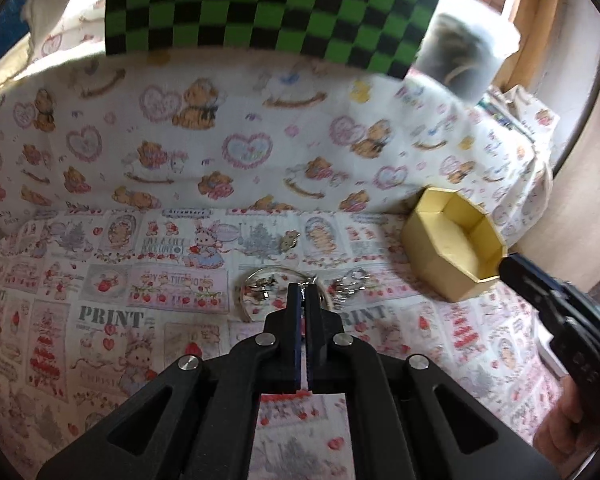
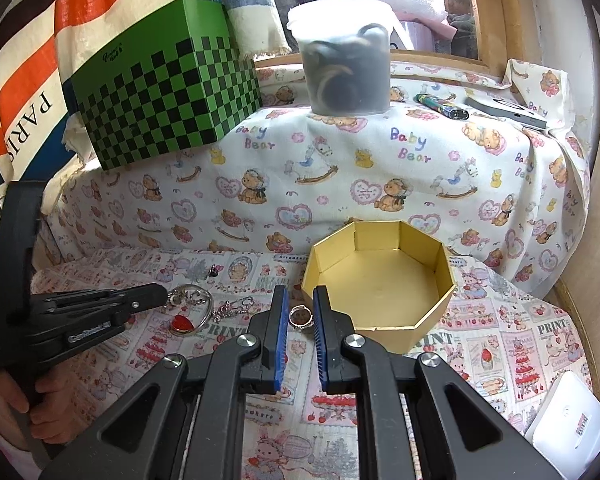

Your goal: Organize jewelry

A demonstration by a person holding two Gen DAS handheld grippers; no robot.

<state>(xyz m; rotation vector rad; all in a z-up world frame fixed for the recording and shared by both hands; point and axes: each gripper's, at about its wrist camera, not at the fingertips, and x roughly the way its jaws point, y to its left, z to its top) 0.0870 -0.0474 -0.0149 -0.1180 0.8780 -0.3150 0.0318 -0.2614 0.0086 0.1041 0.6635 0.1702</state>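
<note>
Surface: patterned cloth point(image 2: 500, 344) with strawberry and "PRINT" panels covers the bench, and a teddy-bear cloth point(image 2: 340, 168) drapes the raised ledge behind it.
Landmark: gold octagonal box point(image 2: 380, 280), open on top, nothing in it.
Ledge items: green checkered box point(image 2: 160, 92) up and left of the gold box; cloudy plastic tub point(image 2: 342, 60) straight behind it.
Jewelry: a ring point(image 2: 300, 317) lies on the cloth just left of the gold box; a chain piece point(image 2: 236, 308) further left; a hoop with a red heart charm point(image 2: 188, 312) beyond that.
Left claw point(image 1: 302, 288): jaws together, tips down at the hoop and chain; whether they pinch any of it I cannot tell.
Right claw point(image 2: 300, 300): jaws a little apart, the ring lying between them, pads not touching it, right beside the gold box.
Person: a hand point(image 2: 40, 412) grips the left claw's handle.
</note>
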